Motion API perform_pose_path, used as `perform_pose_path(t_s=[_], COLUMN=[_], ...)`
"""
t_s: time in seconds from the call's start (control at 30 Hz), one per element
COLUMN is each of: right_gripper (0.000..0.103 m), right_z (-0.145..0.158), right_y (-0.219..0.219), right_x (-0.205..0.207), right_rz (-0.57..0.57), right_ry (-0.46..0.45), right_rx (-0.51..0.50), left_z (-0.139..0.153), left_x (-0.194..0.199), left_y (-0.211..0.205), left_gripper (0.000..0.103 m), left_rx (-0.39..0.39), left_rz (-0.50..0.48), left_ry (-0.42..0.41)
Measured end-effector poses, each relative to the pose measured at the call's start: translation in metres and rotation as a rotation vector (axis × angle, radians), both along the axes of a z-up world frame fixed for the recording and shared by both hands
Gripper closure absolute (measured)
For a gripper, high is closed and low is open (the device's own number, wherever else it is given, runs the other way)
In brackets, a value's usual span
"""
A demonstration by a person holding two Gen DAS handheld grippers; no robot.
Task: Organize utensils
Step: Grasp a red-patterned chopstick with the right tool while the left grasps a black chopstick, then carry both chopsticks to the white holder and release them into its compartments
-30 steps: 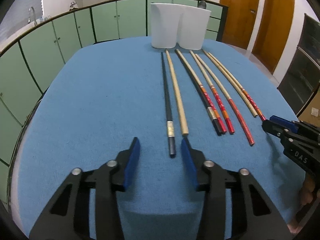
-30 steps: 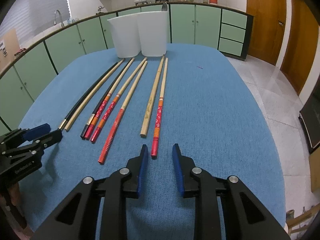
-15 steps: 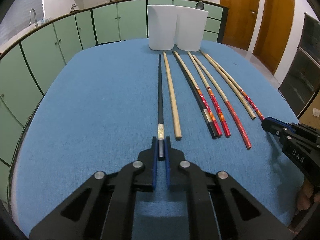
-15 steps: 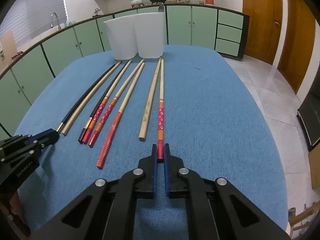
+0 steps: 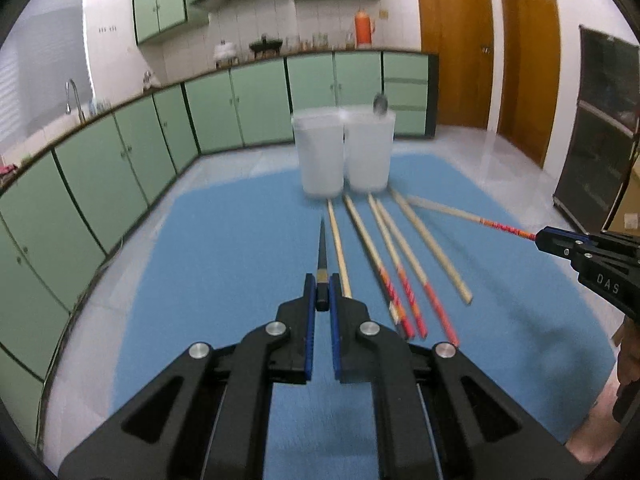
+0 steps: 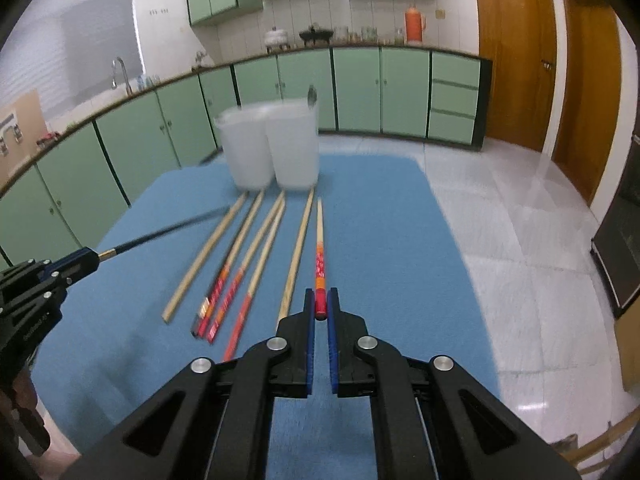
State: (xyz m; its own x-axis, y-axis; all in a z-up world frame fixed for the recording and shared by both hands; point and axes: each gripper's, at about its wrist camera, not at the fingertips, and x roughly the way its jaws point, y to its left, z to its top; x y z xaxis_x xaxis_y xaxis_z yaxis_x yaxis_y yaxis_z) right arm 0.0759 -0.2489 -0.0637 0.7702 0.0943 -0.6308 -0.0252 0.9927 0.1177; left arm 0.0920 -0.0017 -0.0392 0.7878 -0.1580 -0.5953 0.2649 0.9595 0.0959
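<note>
My left gripper (image 5: 322, 294) is shut on the end of a black chopstick (image 5: 322, 246) and holds it lifted above the blue table mat (image 5: 224, 248), pointing toward two white holders (image 5: 344, 156). My right gripper (image 6: 320, 306) is shut on the red end of a red-and-wood chopstick (image 6: 319, 240), also lifted. Several more chopsticks (image 5: 400, 260) lie in a row on the mat between the grippers; they show in the right wrist view too (image 6: 248, 264). The right gripper shows at the right edge of the left wrist view (image 5: 538, 239), the left gripper at the left edge of the right wrist view (image 6: 94, 258).
The white holders (image 6: 272, 148) stand at the mat's far edge; a spoon (image 6: 311, 94) sticks out of the right one. Green cabinets (image 5: 120, 140) curve behind and to the left. Tiled floor (image 6: 520, 240) and wooden doors lie to the right.
Both grippers closed on their chopsticks, then rose and lifted them off the mat. The view now sits higher and tilts up toward the holders.
</note>
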Motion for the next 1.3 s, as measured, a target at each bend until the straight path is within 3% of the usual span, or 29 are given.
perform_pose_path(t_s=[0.33,0.93,1.3], right_gripper=[0.097,0.097,0.097], right_z=[0.066,0.152,0.198], right_y=[-0.019,-0.024,-0.013], right_x=[0.02,0.058,0.097], right_rz=[-0.004,0.085,0.105], right_ry=[-0.071,-0.171,-0.262], right_rx=[0.074,0.09,0.058], left_z=[0.066,0.125,0.191], left_x=[0.025,0.062,0.1], left_y=[0.0,-0.004,-0.018], left_gripper=[0.097,0.097,0.097], left_rx=[-0.091,-0.181,-0.249], left_rz=[-0.006,-0.008,-0.013], left_ry=[-0.119,-0.23,-0.415])
